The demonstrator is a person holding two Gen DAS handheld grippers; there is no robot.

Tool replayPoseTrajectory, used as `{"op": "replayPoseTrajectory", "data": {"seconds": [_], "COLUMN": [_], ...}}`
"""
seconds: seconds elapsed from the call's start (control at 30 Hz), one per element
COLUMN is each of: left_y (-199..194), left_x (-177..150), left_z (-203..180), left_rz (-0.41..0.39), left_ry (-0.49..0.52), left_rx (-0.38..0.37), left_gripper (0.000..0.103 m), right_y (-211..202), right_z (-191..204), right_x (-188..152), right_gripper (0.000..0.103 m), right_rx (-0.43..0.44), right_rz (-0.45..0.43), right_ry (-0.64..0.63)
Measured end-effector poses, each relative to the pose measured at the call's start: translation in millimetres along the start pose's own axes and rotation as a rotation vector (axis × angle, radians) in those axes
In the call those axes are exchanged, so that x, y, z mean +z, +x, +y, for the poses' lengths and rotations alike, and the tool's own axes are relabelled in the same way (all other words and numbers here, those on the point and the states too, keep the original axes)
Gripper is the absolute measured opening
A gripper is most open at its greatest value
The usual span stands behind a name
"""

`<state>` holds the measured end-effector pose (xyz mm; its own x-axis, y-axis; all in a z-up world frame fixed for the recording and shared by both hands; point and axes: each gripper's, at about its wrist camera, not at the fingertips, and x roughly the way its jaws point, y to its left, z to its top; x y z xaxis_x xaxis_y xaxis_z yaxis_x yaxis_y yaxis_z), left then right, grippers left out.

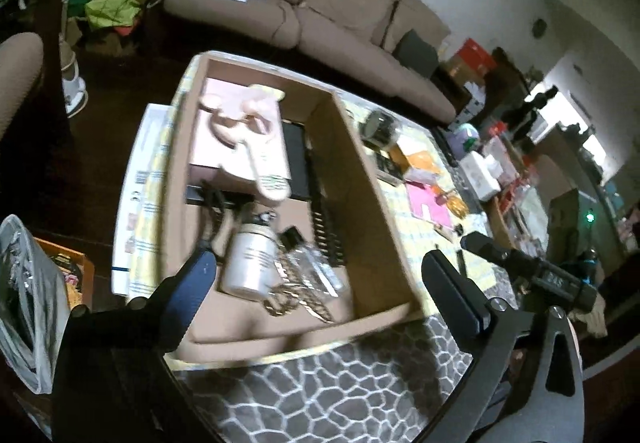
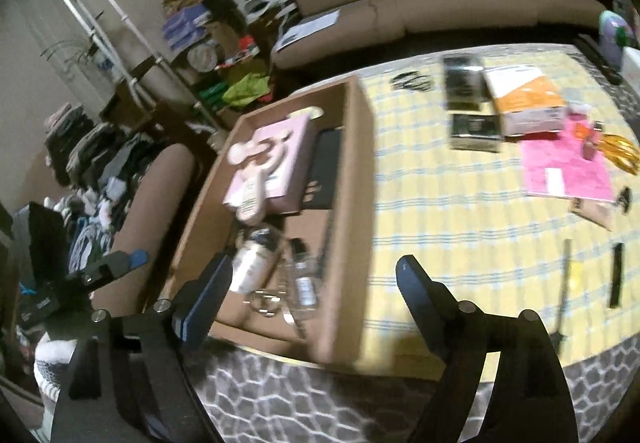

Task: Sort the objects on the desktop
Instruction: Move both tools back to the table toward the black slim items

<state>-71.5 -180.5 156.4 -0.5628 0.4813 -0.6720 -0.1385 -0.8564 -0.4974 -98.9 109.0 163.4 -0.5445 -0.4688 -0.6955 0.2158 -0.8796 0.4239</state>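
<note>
Both grippers hang over the near end of a cardboard box [image 1: 360, 179] that sits on a table w/ a yellow checked cloth [image 2: 460, 211].

Left gripper [image 1: 320, 275]: jaws spread wide, nothing pinched. Looking thru the gap, the white bottle [image 1: 250, 263] lies on its side on the box floor, close to the left finger [image 1: 188, 291] but below it, not touching. Next to the bottle is a small clear bottle w/ a black cap [image 1: 308, 263]. In front of them are gold scissors [image 1: 296, 303], nearest the jaws. Farther back in the box: a pink hand fan [image 1: 256, 131] lying on a pink box [image 1: 212, 131], and a black flat thing beside them.

Right gripper [image 2: 316, 291]: jaws also spread wide, nothing pinched. The box's right wall falls btwn the two fingers in this view. The white bottle [image 2: 252, 263] and clear bottle [image 2: 304, 275] show just past the left finger [image 2: 208, 299].

Things on the cloth, well apart from both grippers: an orange and white box [image 2: 524, 99], two dark boxes [image 2: 468, 103], a pink sheet [image 2: 568, 171], orange scissors [image 2: 616, 151], a thin black stick [image 2: 616, 275].

A brown sofa [image 1: 320, 3] stands behind the table. The view is blurry.
</note>
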Motion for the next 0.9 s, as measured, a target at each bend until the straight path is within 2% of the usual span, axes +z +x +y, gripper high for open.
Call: {"op": "replayPoseTrajectory", "data": {"seconds": [0.1, 0.33, 0.53, 0.63, 0.7, 0.77, 0.87, 0.9], "left_y": [10, 55, 99, 122, 139, 160, 192, 204], "left_x": [-9, -40, -61, -72, -80, -90, -102, -105], "left_z": [-24, -104, -164, -194, -214, -233, -249, -253], "left_rz": [0.014, 0.081, 0.152, 0.175, 0.175, 0.178, 0.194, 0.205], "left_ry": [0.040, 0.172, 0.237, 0.290, 0.339, 0.389, 0.409, 0.412], "left_rx": [-0.021, -0.099, -0.137, -0.123, -0.085, -0.045, -0.028, -0.020], "left_gripper": [0.103, 0.103, 0.103, 0.103, 0.102, 0.098, 0.096, 0.091], "right_y": [-22, -78, -108, -115, -114, -109, -93, -87], "right_z": [-32, -120, -183, -212, -226, -237, -244, -245], "right_x": [-3, -16, -30, -37, -41, -42, -43, -43], "right_gripper": [0.087, 0.088, 0.088, 0.088, 0.088, 0.088, 0.086, 0.085], "right_rx": [-0.062, -0.228, -0.296, -0.313, -0.336, -0.366, -0.429, -0.442], "right_rz": [-0.024, -0.073, -0.111, -0.127, -0.129, -0.119, -0.073, -0.058], "right_ry": [0.018, 0.103, 0.205, 0.259, 0.279, 0.277, 0.233, 0.218]}}
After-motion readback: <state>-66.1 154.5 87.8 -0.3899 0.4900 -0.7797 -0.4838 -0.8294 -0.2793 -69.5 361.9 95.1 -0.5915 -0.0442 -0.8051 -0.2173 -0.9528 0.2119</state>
